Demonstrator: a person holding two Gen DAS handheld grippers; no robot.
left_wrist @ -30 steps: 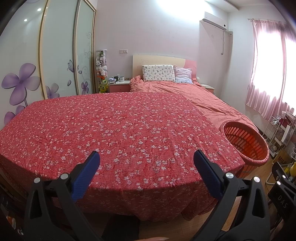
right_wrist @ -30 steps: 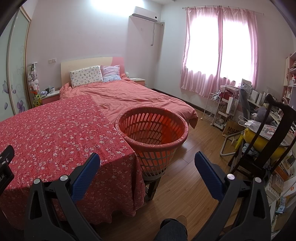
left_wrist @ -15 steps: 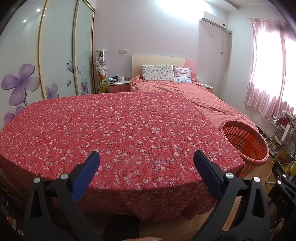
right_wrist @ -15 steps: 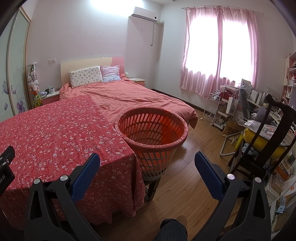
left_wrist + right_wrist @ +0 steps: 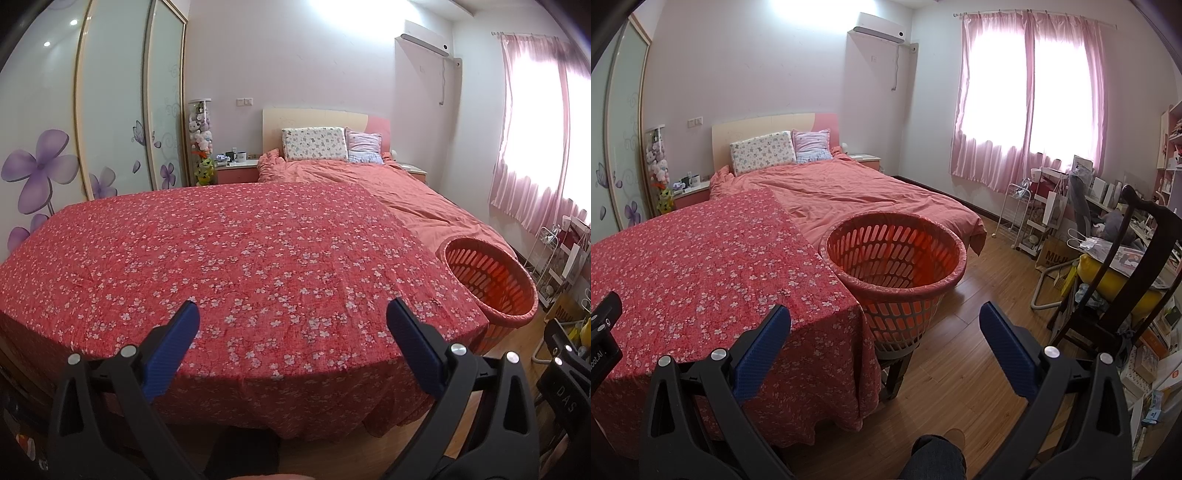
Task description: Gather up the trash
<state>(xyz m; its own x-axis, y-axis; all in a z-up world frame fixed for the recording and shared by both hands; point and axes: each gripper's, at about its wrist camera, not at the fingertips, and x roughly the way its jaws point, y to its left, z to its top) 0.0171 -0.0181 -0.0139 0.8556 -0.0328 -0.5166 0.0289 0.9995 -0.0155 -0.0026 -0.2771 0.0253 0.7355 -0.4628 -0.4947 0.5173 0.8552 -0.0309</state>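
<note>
Red flowered cloth over the worktop [image 5: 258, 258], spread flat and bare, with no trash to be seen on it in either view; possibly some lying out of frame or too small to tell under the fisheye. Orange slotted basket [image 5: 894, 266] standing just beside the worktop's right corner, raised on a low stand, mouth up, nothing visible inside. Nearer to the right gripper [image 5: 884, 328], ahead and slightly left of its line; well off to the right of the left gripper [image 5: 293, 328], past the cloth's edge. Both grippers held level at the near edge, pointing toward the bed [image 5: 849, 192], blue pads wide apart and holding nothing. Judged at the start: something to pick up still to be found, with the right side better placed for the drop.
</note>
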